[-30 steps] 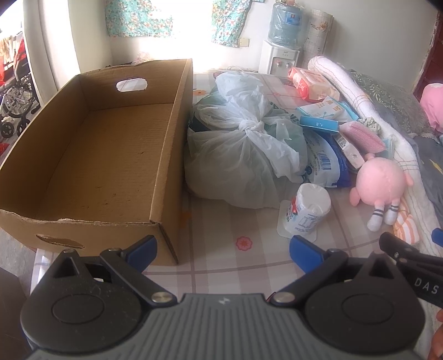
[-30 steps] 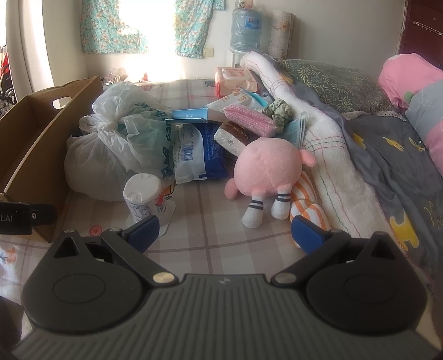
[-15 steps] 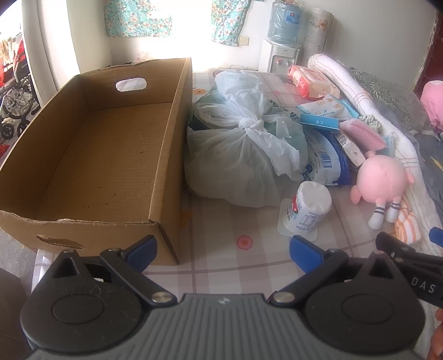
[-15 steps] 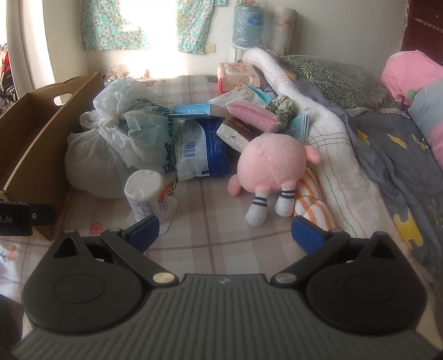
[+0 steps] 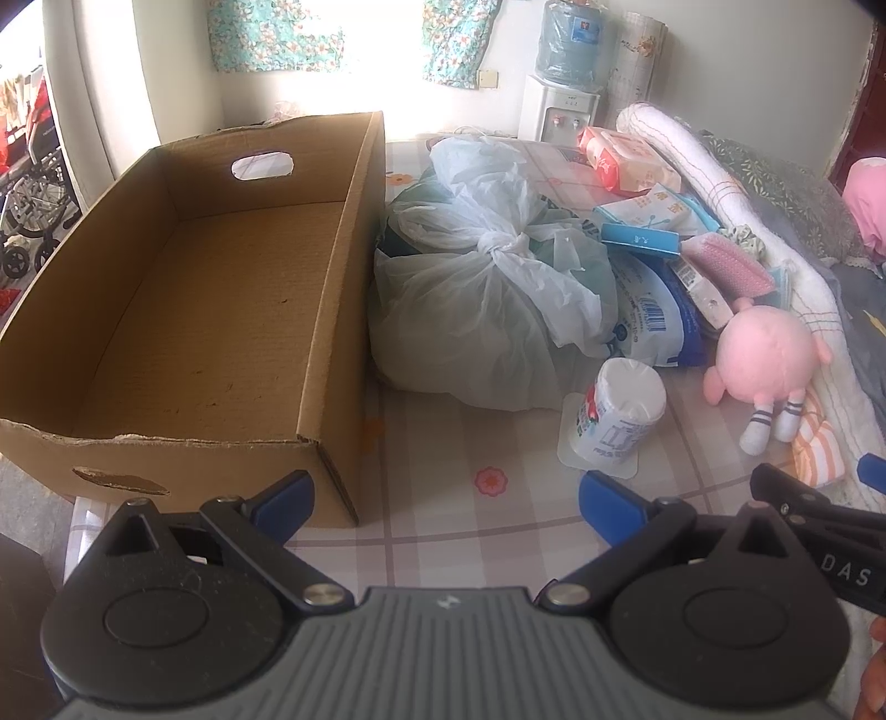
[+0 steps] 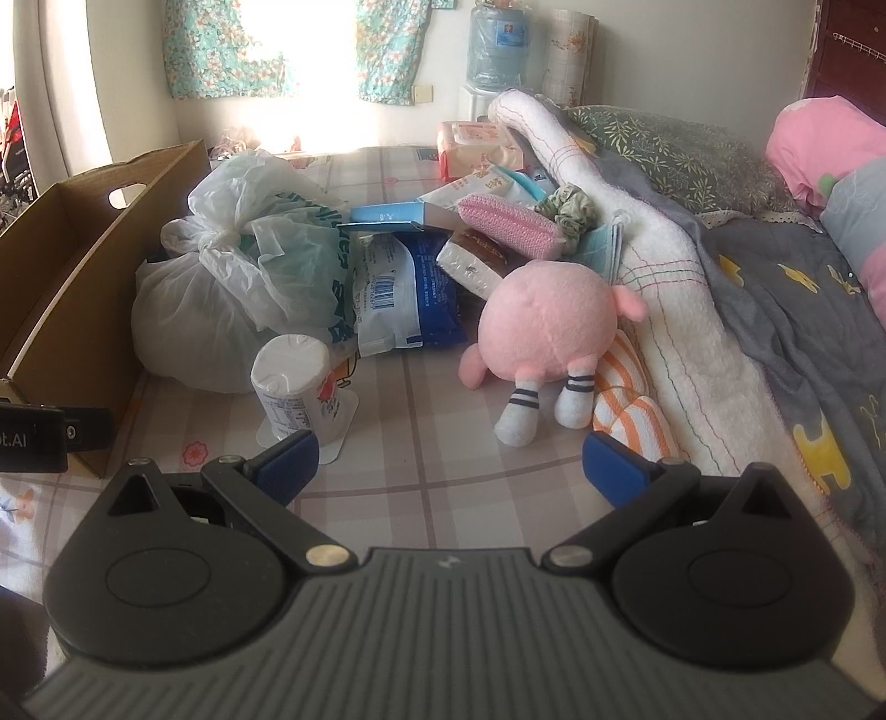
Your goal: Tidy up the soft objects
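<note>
Left wrist view: the left gripper sits at the bottom of the frame, its blue-tipped jaws spread wide and holding nothing. An empty cardboard box with cut-out handles fills the left half. Just right of it, touching its wall, lies a knotted plastic bag. Lower right of the bag stands a wrapped tissue roll, and further right a pink plush toy rests against a white rolled towel. Part of the other gripper pokes in at the lower right edge.

Right wrist view: the right gripper is at the bottom, jaws wide apart and empty. The plush toy lies centre frame with its striped-sock feet towards the camera, partly on an orange striped cloth. The tissue roll stands to the left. Behind are a blue packet, a pink sponge and a green scrunchie.

The step seems to be reaching for the first soft item, likely the plush. It would go best by closing around its round body rather than a thin leg, lifting clear of the cloth, then carrying it left over the box wall.

The surface is a bed covered in a checked sheet with small flowers. A bright curtained window and a water dispenser stand at the top of the frame.
</note>
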Demonstrator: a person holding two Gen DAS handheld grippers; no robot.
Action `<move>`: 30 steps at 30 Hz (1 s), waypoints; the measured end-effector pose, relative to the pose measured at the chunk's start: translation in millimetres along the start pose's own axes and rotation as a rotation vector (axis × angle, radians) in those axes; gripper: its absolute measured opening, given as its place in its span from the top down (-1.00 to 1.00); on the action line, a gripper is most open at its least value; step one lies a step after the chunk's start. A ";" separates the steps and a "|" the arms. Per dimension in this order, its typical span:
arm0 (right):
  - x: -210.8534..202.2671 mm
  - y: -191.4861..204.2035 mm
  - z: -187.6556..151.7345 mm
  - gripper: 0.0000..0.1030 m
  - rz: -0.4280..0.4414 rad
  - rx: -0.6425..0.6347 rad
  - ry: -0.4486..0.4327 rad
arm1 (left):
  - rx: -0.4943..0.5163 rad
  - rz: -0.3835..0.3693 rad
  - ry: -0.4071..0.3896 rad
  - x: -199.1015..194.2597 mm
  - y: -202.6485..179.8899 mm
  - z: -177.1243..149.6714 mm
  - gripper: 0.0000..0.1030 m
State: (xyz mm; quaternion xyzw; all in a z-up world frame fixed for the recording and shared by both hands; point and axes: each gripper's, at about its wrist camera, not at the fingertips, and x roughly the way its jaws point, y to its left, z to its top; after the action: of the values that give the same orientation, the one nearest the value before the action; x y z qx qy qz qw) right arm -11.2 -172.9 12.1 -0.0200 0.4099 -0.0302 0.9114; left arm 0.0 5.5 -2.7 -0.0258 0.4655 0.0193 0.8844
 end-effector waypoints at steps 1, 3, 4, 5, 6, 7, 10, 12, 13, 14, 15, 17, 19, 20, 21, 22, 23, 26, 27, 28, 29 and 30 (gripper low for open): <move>0.1 -0.1 0.0 -0.98 0.000 0.001 0.000 | 0.001 0.000 0.001 0.4 0.2 -0.1 -0.99; 0.9 0.3 -1.1 -0.98 0.001 0.004 0.002 | 0.001 0.001 0.001 0.9 0.4 -0.4 -0.99; 1.3 0.4 -1.3 -0.98 0.002 0.005 0.003 | 0.001 0.001 0.002 1.2 0.6 -0.6 -0.99; 1.6 0.5 -1.8 -0.98 0.003 0.006 0.003 | 0.001 0.001 0.003 1.5 0.8 -0.8 -0.99; 1.7 0.8 -2.3 -0.98 0.002 0.006 0.004 | 0.001 0.001 0.005 2.0 1.0 -1.1 -0.99; 1.7 0.8 -2.4 -0.98 0.002 0.006 0.004 | 0.001 0.002 0.006 2.2 0.9 -1.3 -0.99; 2.4 0.3 -3.4 -0.98 0.003 0.010 0.007 | 0.002 0.003 0.007 2.5 0.5 -1.3 -0.99; 3.3 -0.8 -3.1 -0.98 0.004 0.013 0.010 | 0.004 0.004 0.008 2.6 0.0 -1.8 -0.99; 3.7 -1.2 -3.3 -0.98 0.005 0.014 0.011 | 0.006 0.004 0.009 2.5 -0.5 -2.0 -0.99; 4.1 -1.5 -3.3 -0.98 0.005 0.016 0.012 | 0.007 0.002 0.008 2.3 -1.0 -2.0 -0.99; 4.2 -2.1 -3.4 -0.98 0.006 0.018 0.011 | 0.011 0.000 0.005 1.7 -1.6 -2.1 -0.99; 3.5 -5.1 -3.7 -0.98 0.005 0.031 0.002 | 0.029 -0.008 -0.014 -1.2 -4.6 -1.9 -0.99; 1.8 -11.8 -4.1 -0.98 0.005 0.057 -0.019 | 0.059 -0.022 -0.049 -6.7 -9.1 -1.2 -0.99; 0.3 -16.2 -4.1 -0.98 0.005 0.073 -0.034 | 0.076 -0.029 -0.073 -10.1 -11.8 -0.3 -0.99; -1.8 -21.7 -4.5 -0.98 0.007 0.090 -0.054 | 0.095 -0.034 -0.096 -13.3 -15.0 1.1 -0.99; -4.5 -28.6 -4.8 -0.98 0.008 0.108 -0.078 | 0.116 -0.040 -0.118 -15.6 -18.3 3.1 -0.99; -7.5 -36.1 -5.3 -0.98 0.009 0.126 -0.108 | 0.136 -0.049 -0.139 -17.6 -22.4 5.3 -0.99; -16.2 -56.8 -9.5 -0.98 0.017 0.164 -0.215 | 0.169 -0.093 -0.171 -18.8 -31.8 14.4 -0.99; -17.7 -63.6 -9.8 -0.98 0.021 0.172 -0.236 | 0.175 -0.116 -0.182 -18.3 -34.7 17.0 -0.99; -18.1 -69.3 -10.0 -0.98 0.025 0.182 -0.248 | 0.180 -0.145 -0.194 -16.9 -38.7 20.3 -0.99; -17.3 -74.5 -9.8 -0.98 0.027 0.195 -0.254 | 0.182 -0.163 -0.198 -15.9 -40.7 22.2 -0.99; -16.2 -79.6 -9.5 -0.98 0.032 0.211 -0.259 | 0.184 -0.188 -0.203 -14.4 -43.9 24.2 -0.99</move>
State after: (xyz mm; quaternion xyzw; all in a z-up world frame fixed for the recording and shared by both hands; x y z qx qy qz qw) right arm -32.1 -251.2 22.7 0.0784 0.2840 -0.0559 0.9540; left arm 14.4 -36.9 24.1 0.0139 0.3693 -0.1040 0.9234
